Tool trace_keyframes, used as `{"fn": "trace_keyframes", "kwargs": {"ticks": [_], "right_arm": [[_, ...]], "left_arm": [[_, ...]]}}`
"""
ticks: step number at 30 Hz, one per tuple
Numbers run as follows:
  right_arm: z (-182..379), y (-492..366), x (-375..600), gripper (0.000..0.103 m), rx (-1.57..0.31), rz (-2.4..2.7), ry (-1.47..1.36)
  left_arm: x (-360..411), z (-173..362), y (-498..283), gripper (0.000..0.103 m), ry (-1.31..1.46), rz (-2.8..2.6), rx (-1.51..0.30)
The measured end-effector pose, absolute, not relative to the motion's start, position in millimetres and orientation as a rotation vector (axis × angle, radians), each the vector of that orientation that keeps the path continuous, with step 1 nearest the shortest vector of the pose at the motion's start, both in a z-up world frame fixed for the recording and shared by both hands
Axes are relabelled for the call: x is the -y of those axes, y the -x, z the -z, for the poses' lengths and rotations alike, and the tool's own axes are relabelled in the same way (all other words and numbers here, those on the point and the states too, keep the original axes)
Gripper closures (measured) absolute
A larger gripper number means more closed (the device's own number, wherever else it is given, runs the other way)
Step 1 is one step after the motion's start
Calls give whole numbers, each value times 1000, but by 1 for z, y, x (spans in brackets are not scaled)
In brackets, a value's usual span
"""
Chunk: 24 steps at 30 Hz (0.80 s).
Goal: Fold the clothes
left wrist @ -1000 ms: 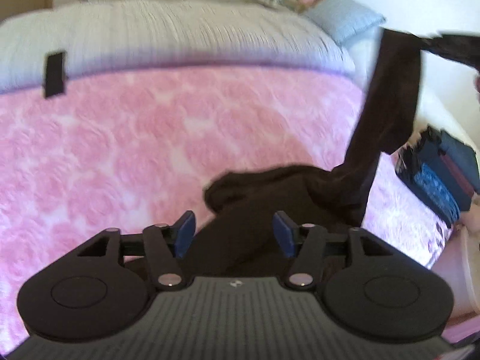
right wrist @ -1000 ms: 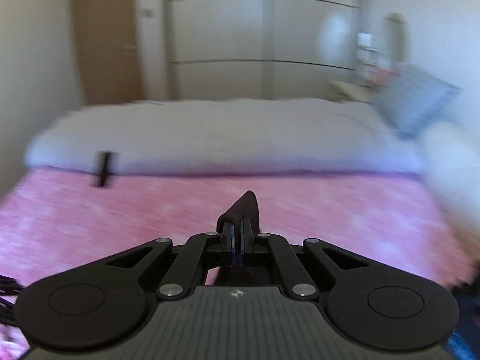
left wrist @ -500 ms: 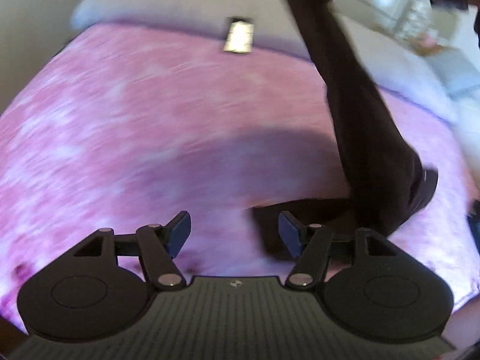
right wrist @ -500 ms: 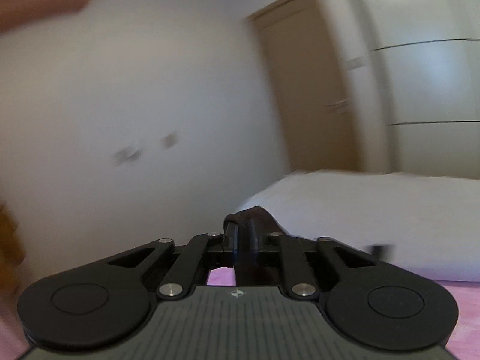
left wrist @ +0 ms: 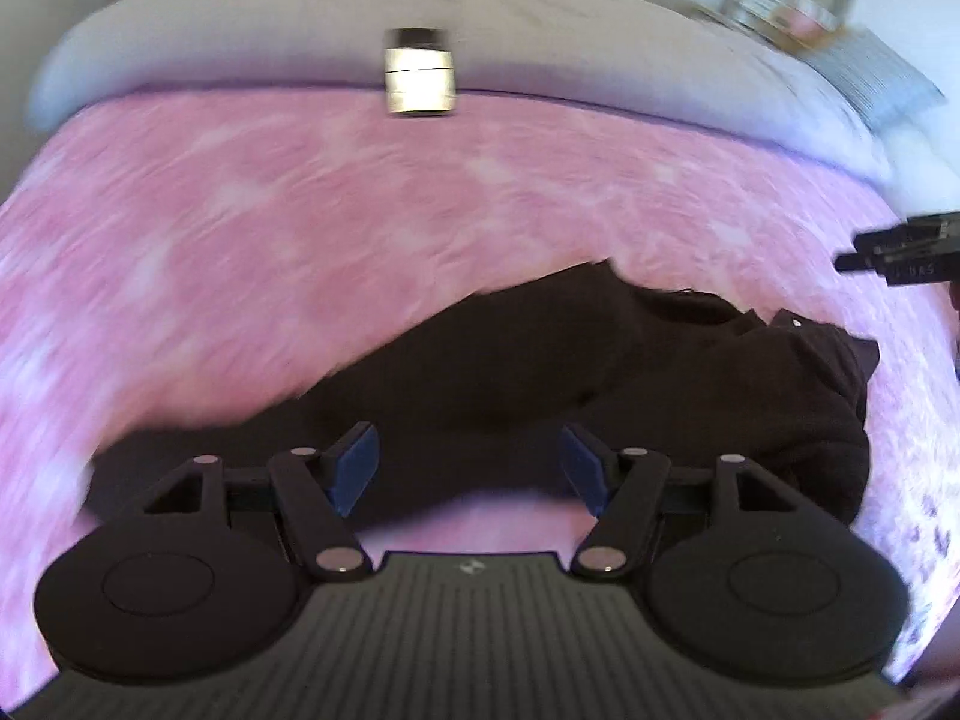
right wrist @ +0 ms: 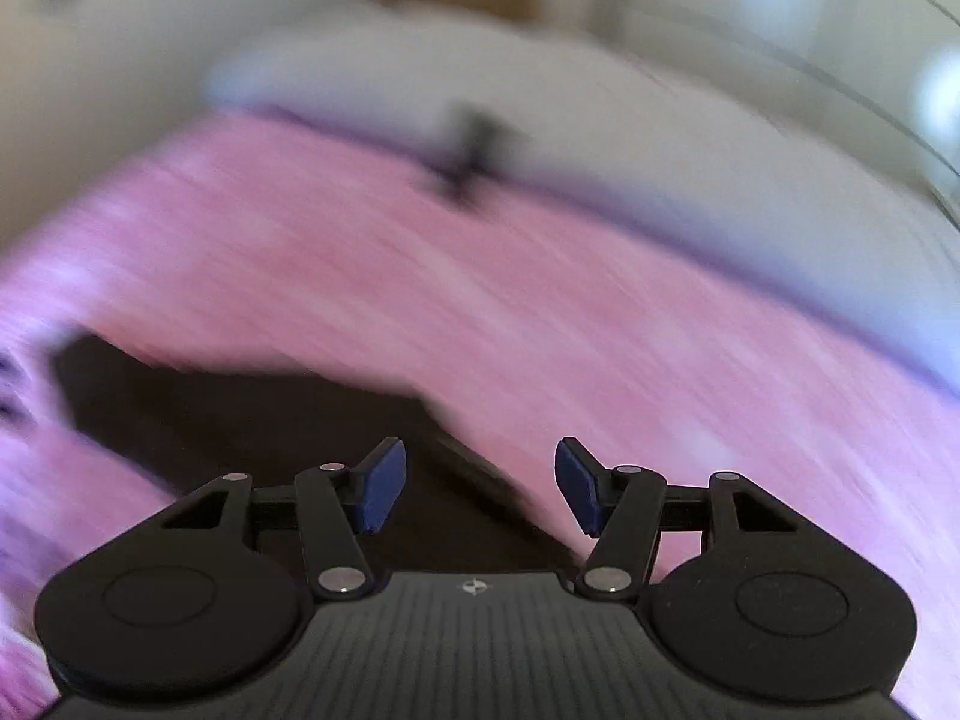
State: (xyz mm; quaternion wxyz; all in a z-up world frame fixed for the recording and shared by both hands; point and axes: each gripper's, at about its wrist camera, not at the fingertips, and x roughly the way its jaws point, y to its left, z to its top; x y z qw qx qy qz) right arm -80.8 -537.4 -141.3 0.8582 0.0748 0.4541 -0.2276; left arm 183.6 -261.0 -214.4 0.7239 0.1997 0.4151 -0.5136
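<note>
Blue-padded fingers (left wrist: 355,463) of the left gripper (left wrist: 471,461) stood wide apart, gripping nothing, above a dark garment (left wrist: 540,372) that lay crumpled on a pink blanket (left wrist: 240,228). A white duvet (left wrist: 570,42) and a small pale rectangular object (left wrist: 420,73) lay beyond, with part of the other tool at the right edge. In the blurred right wrist view, the right gripper (right wrist: 480,483) was opening, its pads clear of the dark garment (right wrist: 252,414) spread beneath on the pink blanket (right wrist: 540,312).

One dark garment (left wrist: 540,372) lies on one pink blanket (left wrist: 240,228). Two hand-held grippers are out, left (left wrist: 468,468) and right (right wrist: 480,483). One small box (left wrist: 420,72) sits behind.
</note>
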Motion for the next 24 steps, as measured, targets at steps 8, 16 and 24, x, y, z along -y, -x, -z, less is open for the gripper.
{"fn": "trace_keyframes", "kwargs": {"ticks": [8,16,24], "right_arm": [[242,191,628,29,-1112,526,-500],[225,223,598,95,-1001,422,-514],[182,279,466,92,-1223,28,-559]], "left_arm": [[413,297,-198,38,-704,1268,-876],[443,328,-205,43,-853,1236,-980],[434,321,-209,49,-897,1247,-962]]}}
